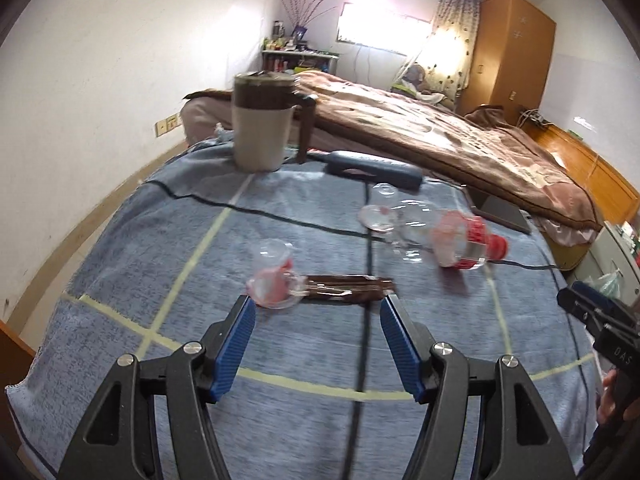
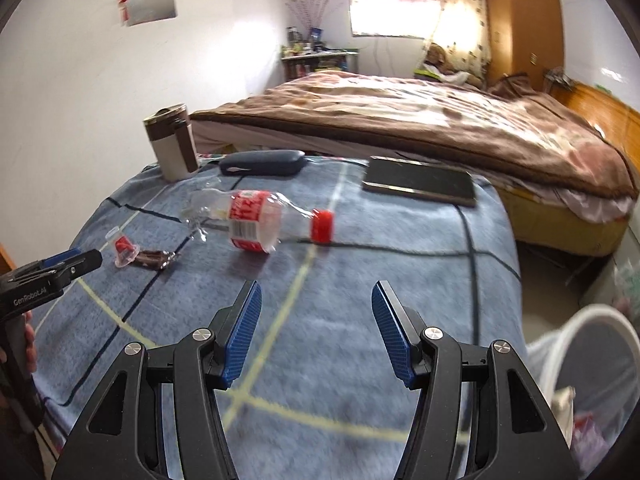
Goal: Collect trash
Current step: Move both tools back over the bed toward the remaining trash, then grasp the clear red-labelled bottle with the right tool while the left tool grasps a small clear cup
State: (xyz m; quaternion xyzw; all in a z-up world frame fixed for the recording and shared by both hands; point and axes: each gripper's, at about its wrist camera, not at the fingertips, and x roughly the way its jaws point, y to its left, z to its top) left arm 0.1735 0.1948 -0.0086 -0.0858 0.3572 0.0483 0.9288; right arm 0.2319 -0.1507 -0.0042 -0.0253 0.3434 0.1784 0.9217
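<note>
Though blurred, crushed bottle recognisable.

Bin cropped at frame edge

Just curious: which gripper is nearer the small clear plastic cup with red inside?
Left. The left gripper hovers just short of the cup; the right gripper sits farther off, open over bare cloth.

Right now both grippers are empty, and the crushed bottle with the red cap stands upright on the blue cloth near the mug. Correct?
Not quite. The bottle lies on its side, not upright; the right wrist view shows it flat on the blue cloth, red cap pointing right. The rest holds: both the left gripper and the right gripper are empty, and the mug stands nearby.
</note>
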